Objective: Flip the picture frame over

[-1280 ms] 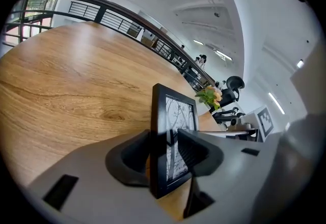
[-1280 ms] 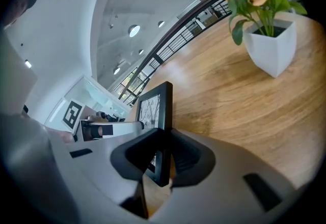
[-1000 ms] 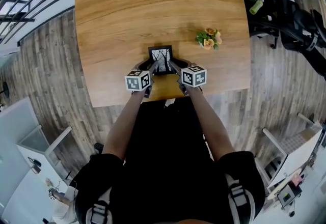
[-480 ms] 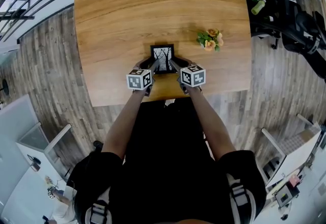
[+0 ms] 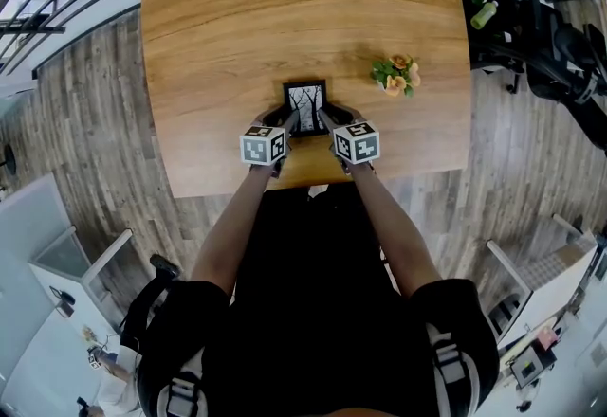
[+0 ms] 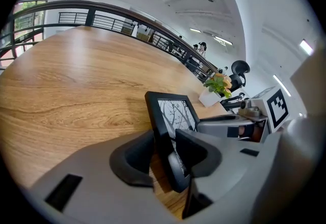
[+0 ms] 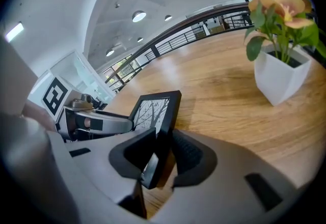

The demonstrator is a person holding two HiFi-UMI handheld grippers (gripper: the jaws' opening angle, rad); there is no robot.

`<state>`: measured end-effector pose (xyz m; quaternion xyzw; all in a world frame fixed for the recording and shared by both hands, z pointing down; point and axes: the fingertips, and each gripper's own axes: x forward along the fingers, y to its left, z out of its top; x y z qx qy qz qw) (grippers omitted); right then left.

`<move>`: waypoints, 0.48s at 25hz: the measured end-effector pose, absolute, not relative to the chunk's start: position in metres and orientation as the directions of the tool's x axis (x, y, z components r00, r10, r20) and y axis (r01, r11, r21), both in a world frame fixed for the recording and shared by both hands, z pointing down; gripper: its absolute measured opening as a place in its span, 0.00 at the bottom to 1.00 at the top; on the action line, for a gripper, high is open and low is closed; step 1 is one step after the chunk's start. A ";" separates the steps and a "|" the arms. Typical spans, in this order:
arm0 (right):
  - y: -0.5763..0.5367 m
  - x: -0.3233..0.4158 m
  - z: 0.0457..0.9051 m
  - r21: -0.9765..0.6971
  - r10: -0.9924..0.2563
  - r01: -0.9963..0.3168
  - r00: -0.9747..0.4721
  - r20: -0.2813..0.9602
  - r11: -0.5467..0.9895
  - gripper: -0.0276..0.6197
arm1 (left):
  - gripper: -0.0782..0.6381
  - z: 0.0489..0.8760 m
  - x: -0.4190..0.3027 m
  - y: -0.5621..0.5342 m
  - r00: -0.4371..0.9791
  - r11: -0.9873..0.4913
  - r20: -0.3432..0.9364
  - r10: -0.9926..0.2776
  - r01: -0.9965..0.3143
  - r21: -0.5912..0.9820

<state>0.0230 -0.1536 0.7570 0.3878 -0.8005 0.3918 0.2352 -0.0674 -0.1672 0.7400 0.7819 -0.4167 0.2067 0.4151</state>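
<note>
The black picture frame [image 5: 305, 106] with a bare-tree print is tipped up off the wooden table [image 5: 285, 8] near its front edge, print side towards me. My left gripper [image 5: 285, 117] is shut on its left edge, and the frame [image 6: 175, 113] sits between the left gripper's [image 6: 165, 152] pads. My right gripper [image 5: 327, 117] is on the right edge. Its jaws have just been opening, but the frame [image 7: 153, 111] is still pinched between the right gripper's [image 7: 163, 151] pads.
A small white pot of orange flowers [image 5: 396, 74] stands on the table to the right of the frame, close in the right gripper view [image 7: 282, 65]. The table's front edge runs just under my hands. Wood floor and railings surround the table.
Both grippers stay at the frame's two side edges. The right gripper's marker cube has turned slightly. The frame stays in the same spot.
</note>
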 end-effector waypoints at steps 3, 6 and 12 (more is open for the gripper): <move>-0.153 0.022 0.758 -0.420 -0.439 -0.815 -0.571 0.694 0.398 0.22 | 0.32 0.740 -0.070 -0.166 0.558 -0.322 0.680 -0.476 -0.830 0.456; -0.155 0.021 0.760 -0.391 -0.440 -0.826 -0.552 0.708 0.406 0.21 | 0.31 0.740 -0.071 -0.168 0.555 -0.330 0.679 -0.481 -0.832 0.446; -0.154 0.022 0.763 -0.378 -0.450 -0.833 -0.540 0.711 0.404 0.21 | 0.31 0.743 -0.071 -0.169 0.556 -0.323 0.675 -0.485 -0.831 0.452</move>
